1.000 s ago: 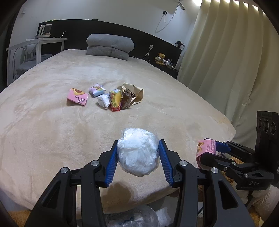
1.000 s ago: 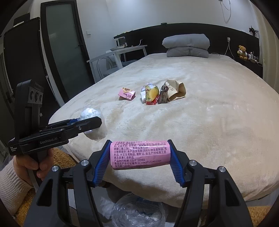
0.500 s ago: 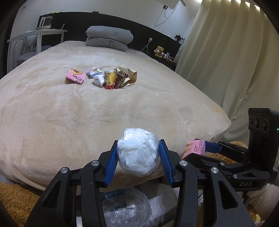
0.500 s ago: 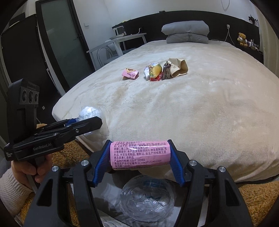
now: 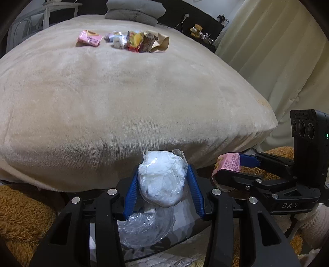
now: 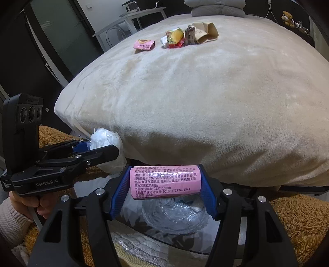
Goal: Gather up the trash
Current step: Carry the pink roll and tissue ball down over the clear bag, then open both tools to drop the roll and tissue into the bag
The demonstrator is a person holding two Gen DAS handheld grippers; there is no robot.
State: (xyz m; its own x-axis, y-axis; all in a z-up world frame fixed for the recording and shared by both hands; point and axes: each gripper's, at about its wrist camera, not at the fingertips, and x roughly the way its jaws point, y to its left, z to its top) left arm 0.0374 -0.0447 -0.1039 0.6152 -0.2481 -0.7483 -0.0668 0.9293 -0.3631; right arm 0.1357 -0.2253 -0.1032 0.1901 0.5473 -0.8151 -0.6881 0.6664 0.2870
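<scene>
My left gripper (image 5: 162, 184) is shut on a white crumpled plastic wad (image 5: 162, 178), held past the foot of the bed above a dark bin (image 5: 185, 223) that holds clear plastic (image 5: 144, 228). My right gripper (image 6: 164, 182) is shut on a pink snack wrapper (image 6: 164, 181) above the same bin (image 6: 131, 223), just right of the left gripper (image 6: 98, 151). On the far part of the bed lie a pink packet (image 5: 89, 38), several small wrappers (image 5: 133, 41) and a brown paper bag (image 5: 161, 42).
The beige bed (image 5: 123, 102) fills the view ahead, with grey pillows (image 5: 133, 10) at its head. A brown fuzzy rug (image 5: 22, 215) lies on the floor around the bin. Curtains (image 5: 277, 51) hang at the right, and a desk with a chair (image 6: 123, 22) stands at the left.
Both grippers have drawn back from over the bed and dropped below its foot edge, each still holding its item. The bin with clear plastic now lies right under them.
</scene>
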